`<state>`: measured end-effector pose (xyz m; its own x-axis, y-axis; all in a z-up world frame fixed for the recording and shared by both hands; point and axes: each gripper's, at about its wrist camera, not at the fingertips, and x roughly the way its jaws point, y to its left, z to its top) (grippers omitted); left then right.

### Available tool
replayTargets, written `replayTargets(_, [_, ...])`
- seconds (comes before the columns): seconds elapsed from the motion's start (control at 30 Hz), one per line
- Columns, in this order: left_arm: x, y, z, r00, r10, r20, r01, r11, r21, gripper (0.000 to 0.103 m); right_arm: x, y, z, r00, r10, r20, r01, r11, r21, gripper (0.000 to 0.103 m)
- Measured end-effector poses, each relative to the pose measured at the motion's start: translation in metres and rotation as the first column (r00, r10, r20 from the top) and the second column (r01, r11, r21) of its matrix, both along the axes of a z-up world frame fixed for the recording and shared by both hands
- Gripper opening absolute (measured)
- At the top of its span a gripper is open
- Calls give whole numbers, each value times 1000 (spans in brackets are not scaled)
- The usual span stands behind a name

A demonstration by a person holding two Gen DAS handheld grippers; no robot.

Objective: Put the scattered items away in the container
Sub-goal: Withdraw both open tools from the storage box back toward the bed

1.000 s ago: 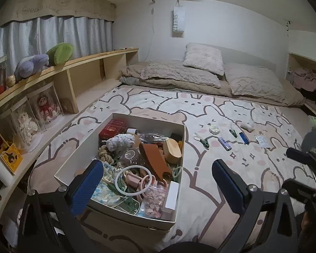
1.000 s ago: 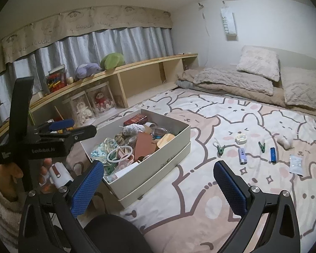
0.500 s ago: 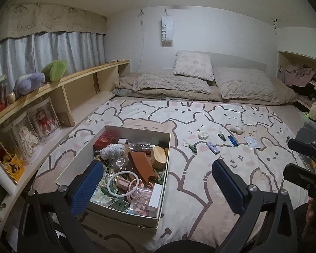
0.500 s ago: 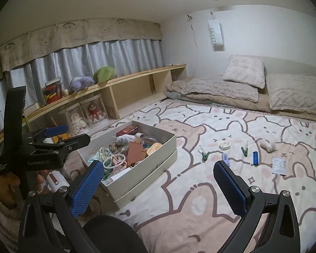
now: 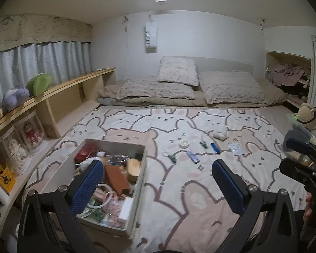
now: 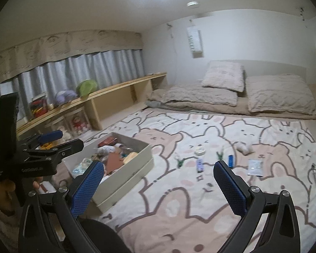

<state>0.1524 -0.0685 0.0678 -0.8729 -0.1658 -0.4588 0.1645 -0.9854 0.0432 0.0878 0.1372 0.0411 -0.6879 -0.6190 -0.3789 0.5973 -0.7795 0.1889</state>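
Right gripper [image 6: 158, 182] and left gripper [image 5: 157, 180] are both hovering wide open, holding nothing. The scattered items, among them a green clip [image 6: 180, 162] and a blue lighter [image 6: 230, 160], are lying right of the white storage box [image 6: 124, 175], nearer the right gripper.

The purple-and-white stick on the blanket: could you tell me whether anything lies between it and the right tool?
Nothing visible does. The right tool hangs open above bare blanket, and the purple-and-white stick lies beyond it with only printed fabric between. The green clip and blue lighter lie to its sides.
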Motion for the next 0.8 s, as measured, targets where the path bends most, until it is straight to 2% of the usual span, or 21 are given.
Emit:
replayTargets(0.5, [-66,45,2,991,-131,-27,133,989,73,103,-35,58,0,987,-159,6,159,987,7,103])
replayTargets(0.7, [-89,52,0,991,-127,-40,129,989,69,103,-56,74,6,982,-190,-7,189,982,-26,103])
replayTargets(0.8, [-99,51,-1,990,-128,-50,133,987,91,103,-64,79,8,978,-206,-22,205,978,-31,103])
